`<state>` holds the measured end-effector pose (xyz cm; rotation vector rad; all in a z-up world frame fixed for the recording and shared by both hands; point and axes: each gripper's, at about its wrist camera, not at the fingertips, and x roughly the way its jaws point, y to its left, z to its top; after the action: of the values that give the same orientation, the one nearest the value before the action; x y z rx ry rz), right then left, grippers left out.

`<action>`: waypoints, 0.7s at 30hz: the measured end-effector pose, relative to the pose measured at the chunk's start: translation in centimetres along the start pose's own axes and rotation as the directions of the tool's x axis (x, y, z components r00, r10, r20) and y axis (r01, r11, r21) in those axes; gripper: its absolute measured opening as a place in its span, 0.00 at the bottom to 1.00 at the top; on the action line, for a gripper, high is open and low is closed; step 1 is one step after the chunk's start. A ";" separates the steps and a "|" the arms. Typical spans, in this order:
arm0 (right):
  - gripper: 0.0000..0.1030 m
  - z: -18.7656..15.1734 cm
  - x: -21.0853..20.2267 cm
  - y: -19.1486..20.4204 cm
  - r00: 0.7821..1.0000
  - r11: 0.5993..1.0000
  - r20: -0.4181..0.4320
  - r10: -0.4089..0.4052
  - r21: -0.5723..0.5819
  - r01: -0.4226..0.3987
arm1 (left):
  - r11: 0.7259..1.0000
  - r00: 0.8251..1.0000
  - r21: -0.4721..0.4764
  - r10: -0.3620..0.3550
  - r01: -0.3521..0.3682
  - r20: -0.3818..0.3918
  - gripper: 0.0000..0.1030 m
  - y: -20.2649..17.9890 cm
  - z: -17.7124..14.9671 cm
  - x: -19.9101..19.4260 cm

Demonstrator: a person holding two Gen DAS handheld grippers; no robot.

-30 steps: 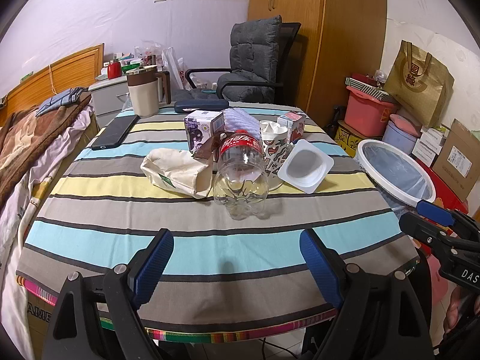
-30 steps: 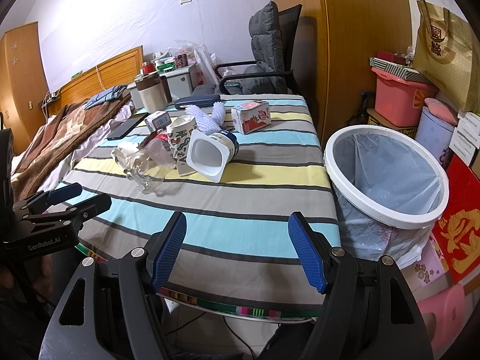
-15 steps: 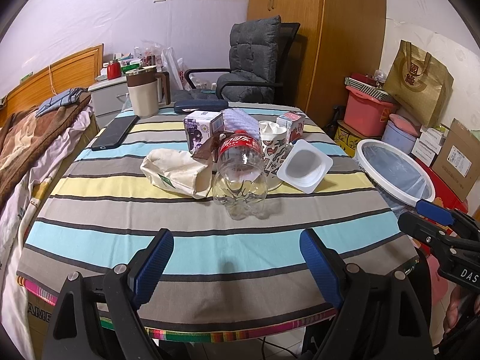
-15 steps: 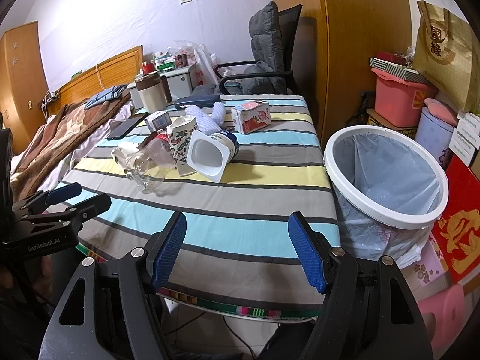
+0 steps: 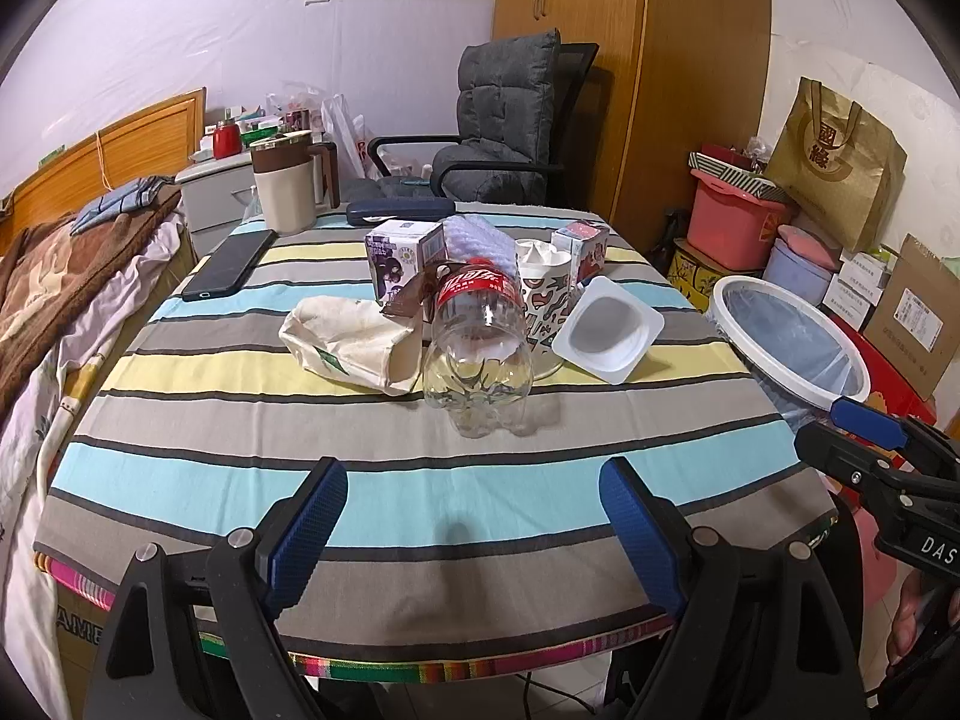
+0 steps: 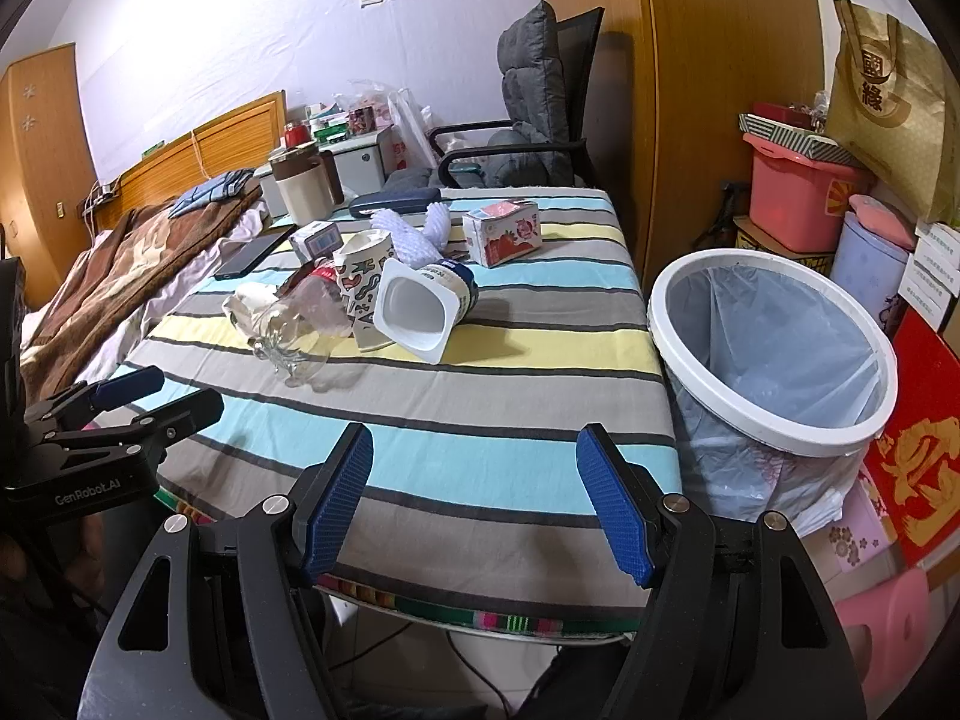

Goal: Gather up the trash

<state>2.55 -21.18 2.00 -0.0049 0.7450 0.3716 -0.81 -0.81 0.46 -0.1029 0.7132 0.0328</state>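
Trash lies in a heap mid-table: a clear plastic bottle [image 5: 477,354] with a red label on its side, a crumpled paper bag [image 5: 348,343], a patterned paper cup [image 5: 540,294], a white yogurt tub [image 5: 606,333] on its side, and two small cartons [image 5: 403,252] [image 6: 503,233]. The bottle [image 6: 300,330] and tub [image 6: 423,309] also show in the right wrist view. A white trash bin [image 6: 774,348] with a liner stands right of the table. My left gripper [image 5: 474,531] is open and empty over the table's near edge. My right gripper [image 6: 474,501] is open and empty near the front right corner.
A striped tablecloth [image 5: 240,480] covers the table. A phone [image 5: 231,264], a beige jug [image 5: 285,186] and a dark case [image 5: 399,210] sit at the far side. A grey chair [image 5: 504,120] stands behind, a bed [image 5: 54,276] at left, boxes and a pink tub [image 5: 735,228] at right.
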 end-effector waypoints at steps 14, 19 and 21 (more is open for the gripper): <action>0.70 -0.1 0.4 -0.1 1.000 1.000 -0.010 0.004 0.005 -0.003 | 1.000 1.000 0.000 -0.008 0.008 -0.013 0.83 0.4 0.1 0.6; 0.70 0.3 1.3 -0.4 1.000 1.000 -0.022 0.012 0.009 -0.011 | 1.000 0.999 -0.006 -0.010 0.010 -0.030 0.83 1.0 0.6 1.9; 0.70 0.5 1.7 -0.6 1.000 1.000 -0.023 0.019 0.012 -0.019 | 1.000 1.000 -0.005 -0.003 0.003 -0.030 0.83 1.1 0.8 2.4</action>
<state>4.23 -21.07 1.17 0.0088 0.7707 0.3861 1.51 0.33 -0.61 -0.1097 0.7431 0.0305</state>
